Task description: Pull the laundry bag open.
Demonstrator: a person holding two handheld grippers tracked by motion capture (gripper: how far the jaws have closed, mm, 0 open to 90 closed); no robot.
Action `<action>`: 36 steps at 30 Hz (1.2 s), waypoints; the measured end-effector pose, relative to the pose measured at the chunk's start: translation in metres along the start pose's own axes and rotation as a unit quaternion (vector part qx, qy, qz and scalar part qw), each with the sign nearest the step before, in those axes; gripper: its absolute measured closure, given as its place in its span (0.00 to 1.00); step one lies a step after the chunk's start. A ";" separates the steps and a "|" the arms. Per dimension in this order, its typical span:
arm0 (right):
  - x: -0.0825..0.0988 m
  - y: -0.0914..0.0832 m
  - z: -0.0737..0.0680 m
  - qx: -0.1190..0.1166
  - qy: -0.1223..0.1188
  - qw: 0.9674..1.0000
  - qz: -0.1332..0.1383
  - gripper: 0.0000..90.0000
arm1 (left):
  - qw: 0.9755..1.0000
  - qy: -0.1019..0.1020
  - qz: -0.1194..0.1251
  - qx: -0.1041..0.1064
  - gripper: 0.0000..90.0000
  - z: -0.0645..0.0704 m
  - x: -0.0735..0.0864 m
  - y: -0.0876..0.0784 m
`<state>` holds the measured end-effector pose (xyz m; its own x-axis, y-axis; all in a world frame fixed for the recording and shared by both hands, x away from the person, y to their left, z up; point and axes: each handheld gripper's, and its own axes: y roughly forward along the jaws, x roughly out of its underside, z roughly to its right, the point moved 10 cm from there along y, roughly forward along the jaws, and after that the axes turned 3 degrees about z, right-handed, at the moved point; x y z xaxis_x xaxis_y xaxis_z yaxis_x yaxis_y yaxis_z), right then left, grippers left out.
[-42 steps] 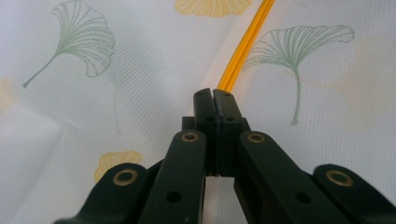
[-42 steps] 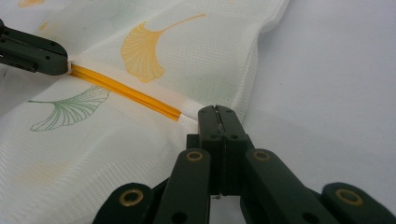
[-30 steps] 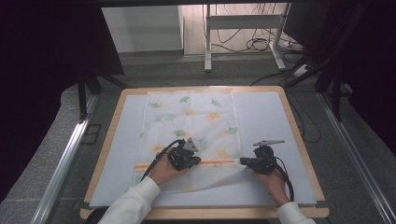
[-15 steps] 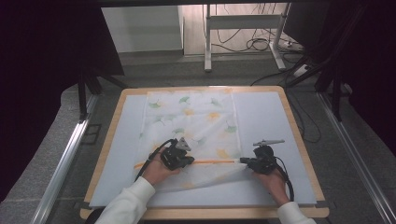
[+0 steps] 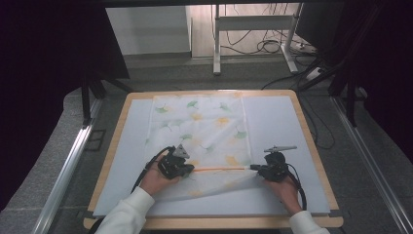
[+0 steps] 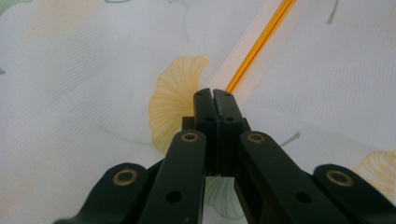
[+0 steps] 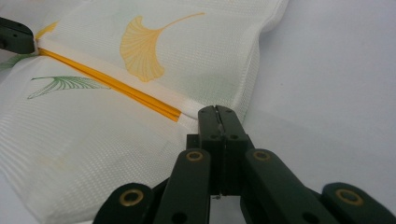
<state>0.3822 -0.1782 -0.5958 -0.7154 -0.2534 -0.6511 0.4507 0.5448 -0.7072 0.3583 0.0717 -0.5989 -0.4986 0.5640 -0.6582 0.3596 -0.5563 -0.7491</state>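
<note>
A white cloth (image 5: 204, 126) printed with yellow and green ginkgo leaves lies on the pale mat. Its near part is lifted along an orange-trimmed edge (image 5: 221, 168), which runs taut between my two grippers. My left gripper (image 5: 189, 169) is shut on the left end of that edge. In the left gripper view the jaws (image 6: 213, 93) meet, and the orange edge (image 6: 254, 56) runs away from their tip. My right gripper (image 5: 253, 167) is shut on the right end. Its closed jaws (image 7: 217, 111) pinch the white hem where the orange edge (image 7: 107, 84) stops. The left gripper (image 7: 16, 37) shows far off.
The mat (image 5: 277, 122) lies on a wooden-rimmed board (image 5: 311, 146). Bare mat lies to the right and left of the cloth. Metal rails run along both sides of the table, and cables and a stand's legs are on the floor beyond it.
My left gripper has moved to the left, and the orange edge between the grippers shows longer. The right gripper has stayed in place.
</note>
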 end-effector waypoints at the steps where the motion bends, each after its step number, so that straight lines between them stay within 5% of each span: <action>1: 0.000 0.000 0.000 0.000 0.000 1.000 0.000 1.00 | 1.000 0.000 -0.001 -0.001 1.00 0.000 0.001 -0.001; 36: 0.000 0.000 0.000 -0.002 -0.001 1.000 0.000 1.00 | 0.999 -0.029 -0.010 -0.012 1.00 -0.020 0.028 -0.025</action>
<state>0.3821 -0.1787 -0.5959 -0.7139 -0.2548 -0.6523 0.4495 0.5475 -0.7058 0.3512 0.1135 -0.6006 -0.5502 0.5383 -0.6384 0.3684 -0.5296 -0.7641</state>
